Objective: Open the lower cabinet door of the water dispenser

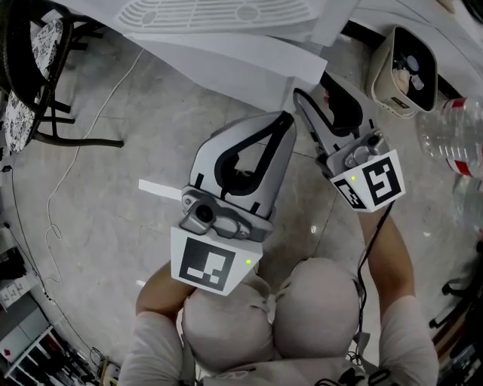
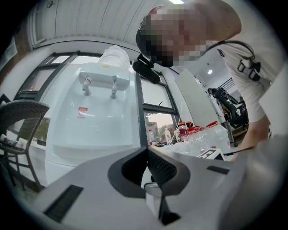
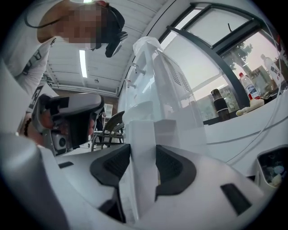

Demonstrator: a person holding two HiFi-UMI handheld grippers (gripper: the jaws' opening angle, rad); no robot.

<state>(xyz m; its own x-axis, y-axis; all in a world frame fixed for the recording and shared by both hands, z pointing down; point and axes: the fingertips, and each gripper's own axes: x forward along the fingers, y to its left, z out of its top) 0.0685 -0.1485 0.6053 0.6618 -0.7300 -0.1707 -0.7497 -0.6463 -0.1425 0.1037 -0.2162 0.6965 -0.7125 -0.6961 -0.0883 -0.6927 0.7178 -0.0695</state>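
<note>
The white water dispenser [image 1: 219, 15] stands at the top of the head view, with a white door panel [image 1: 249, 53] angling out below its grille. My right gripper [image 1: 302, 96] reaches to the corner of that panel. In the right gripper view the panel's upright edge [image 3: 143, 148] fills the gap of the right gripper [image 3: 143, 164], and both dark pads lie against it. My left gripper [image 1: 289, 119] hovers just left of the right one, jaws shut with nothing between them. The left gripper view has the dispenser's front and taps [image 2: 99, 83] beyond the left gripper [image 2: 146, 150].
A black chair [image 1: 38, 68] stands at the far left, and a thin cable [image 1: 60, 196] trails over the grey floor. A beige bin [image 1: 404, 68] and clear plastic bottles [image 1: 453, 136] sit at the right. The person's knees [image 1: 287, 317] are below the grippers.
</note>
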